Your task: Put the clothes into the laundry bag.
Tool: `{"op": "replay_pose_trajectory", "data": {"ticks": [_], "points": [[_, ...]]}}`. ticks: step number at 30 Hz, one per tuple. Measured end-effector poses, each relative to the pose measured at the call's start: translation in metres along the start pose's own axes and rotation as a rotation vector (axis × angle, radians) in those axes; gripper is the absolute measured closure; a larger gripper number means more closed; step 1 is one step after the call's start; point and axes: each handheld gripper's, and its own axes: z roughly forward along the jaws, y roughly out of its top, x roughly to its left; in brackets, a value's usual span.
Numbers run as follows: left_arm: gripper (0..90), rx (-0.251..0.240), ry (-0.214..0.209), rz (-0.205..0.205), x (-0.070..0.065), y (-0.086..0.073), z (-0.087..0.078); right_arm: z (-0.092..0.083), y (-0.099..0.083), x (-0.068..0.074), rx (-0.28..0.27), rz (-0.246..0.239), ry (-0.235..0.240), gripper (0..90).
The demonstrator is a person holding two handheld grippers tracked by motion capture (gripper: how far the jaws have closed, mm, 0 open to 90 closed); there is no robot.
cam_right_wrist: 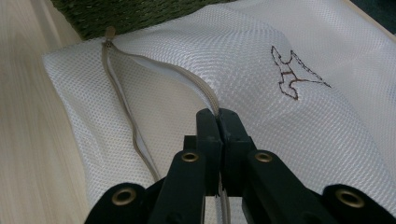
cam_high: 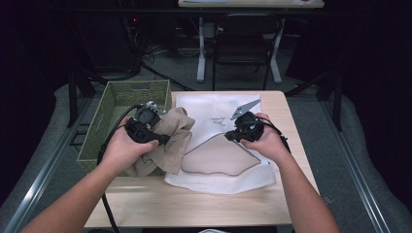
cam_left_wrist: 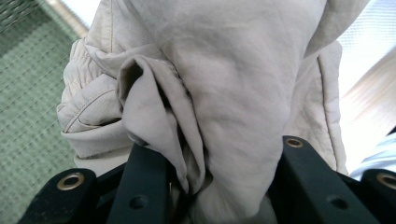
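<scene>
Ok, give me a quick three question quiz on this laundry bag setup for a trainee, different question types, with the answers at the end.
1. True or false: the right gripper is shut on the zipper edge of the white mesh bag.
2. Multiple choice: what does the left gripper hold? A) a beige garment B) a towel C) the basket rim
3. Fill in: the green woven basket sits on the person's ____ side of the table.

Key
1. True: the jaws are pressed together on the opened zipper edge.
2. A: the beige garment is bunched between the jaws, over the basket's edge and the bag.
3. Left.
</scene>
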Motion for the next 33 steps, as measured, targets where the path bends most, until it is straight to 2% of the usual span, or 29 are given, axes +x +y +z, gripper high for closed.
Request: {"op": "replay_pose_trajectory", "data": {"ticks": [5,15,24,33], "points": [[67.7,-0.017,-0.029,0.018,-0.012,-0.002,0.003,-0.003,0.002,0.002,-0.016,0.008,0.008,88.3],[67.7,-0.043,-0.056,0.068,-0.035,-0.013,0.006,0.0,0.001,0.007,-0.025,0.014,-0.017,88.3],[67.8,-0.028,-0.069,0.099,-0.049,-0.016,0.013,-0.002,-0.002,0.007,-0.036,0.019,-0.029,88.3],[67.8,-0.017,-0.108,0.122,-0.061,-0.019,0.018,-0.004,-0.003,0.006,-0.045,0.019,-0.033,88.2]]}}
